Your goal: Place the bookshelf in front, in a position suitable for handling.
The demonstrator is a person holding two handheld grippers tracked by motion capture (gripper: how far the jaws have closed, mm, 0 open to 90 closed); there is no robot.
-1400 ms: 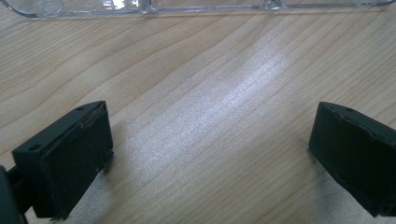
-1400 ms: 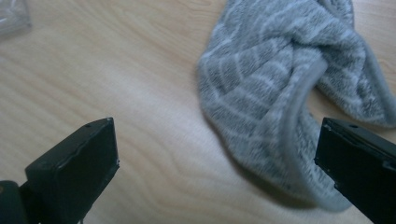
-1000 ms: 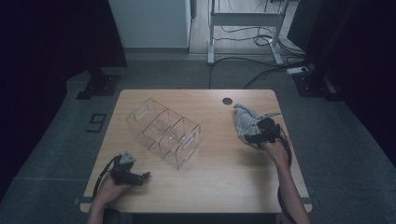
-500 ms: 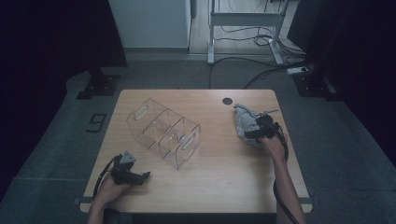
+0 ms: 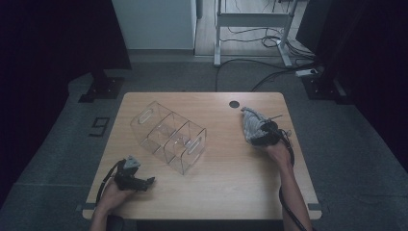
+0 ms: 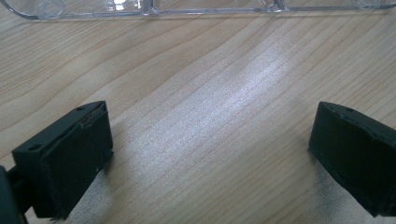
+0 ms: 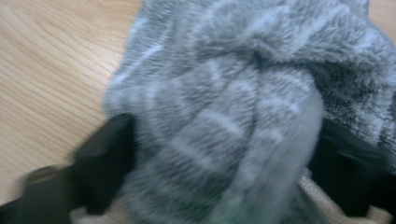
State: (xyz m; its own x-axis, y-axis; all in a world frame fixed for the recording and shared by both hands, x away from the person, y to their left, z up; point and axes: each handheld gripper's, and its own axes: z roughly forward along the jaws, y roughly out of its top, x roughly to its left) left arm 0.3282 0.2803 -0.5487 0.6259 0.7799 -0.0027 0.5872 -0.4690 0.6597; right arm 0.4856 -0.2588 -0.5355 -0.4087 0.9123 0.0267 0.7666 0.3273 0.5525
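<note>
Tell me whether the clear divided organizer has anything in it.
Empty. In the high view the clear organizer shows bare wood through all its compartments; the grey striped fuzzy cloth lies apart on the table, at the right gripper.

Surface (image 5: 226,183) was a light wood top with a small dark round hole (image 5: 234,104) near the far edge. A clear plastic organizer (image 5: 169,136) sat left of the middle, turned at an angle, split into compartments with a slot handle at each end. Over on the right side lay a fuzzy grey striped cloth (image 5: 250,123), bunched up in a heap. Organizer and cloth were well apart, bare wood between them.
</note>
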